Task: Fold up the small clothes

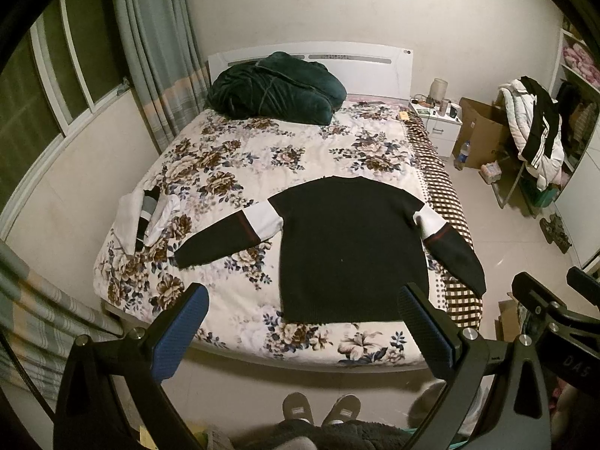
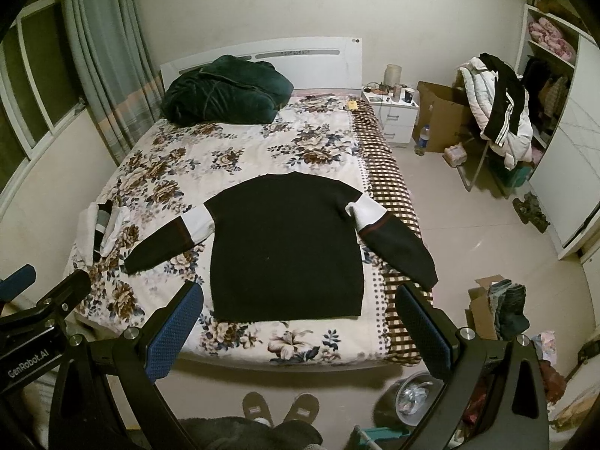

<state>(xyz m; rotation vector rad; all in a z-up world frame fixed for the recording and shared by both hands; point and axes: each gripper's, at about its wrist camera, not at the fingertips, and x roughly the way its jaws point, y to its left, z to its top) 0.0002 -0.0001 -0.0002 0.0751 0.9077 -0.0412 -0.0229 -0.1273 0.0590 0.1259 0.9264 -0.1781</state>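
Observation:
A black sweater [image 1: 352, 247] with white bands on the sleeves lies flat on the floral bedspread [image 1: 240, 172], sleeves spread out; it also shows in the right wrist view [image 2: 285, 247]. Its right sleeve [image 2: 401, 251] hangs over the bed's edge. A small folded white and grey garment [image 1: 144, 217] lies at the bed's left side, also in the right wrist view [image 2: 101, 228]. My left gripper [image 1: 303, 302] is open and empty, held above the foot of the bed. My right gripper [image 2: 300, 300] is open and empty, beside it.
A dark green blanket [image 1: 273, 90] is heaped at the headboard. A white nightstand [image 2: 397, 116], a cardboard box [image 2: 442, 120] and a rack with jackets [image 2: 502, 112] stand right of the bed. A box of clothes [image 2: 498, 307] and a basin [image 2: 416, 397] sit on the floor. Slippered feet [image 1: 322, 408] are below.

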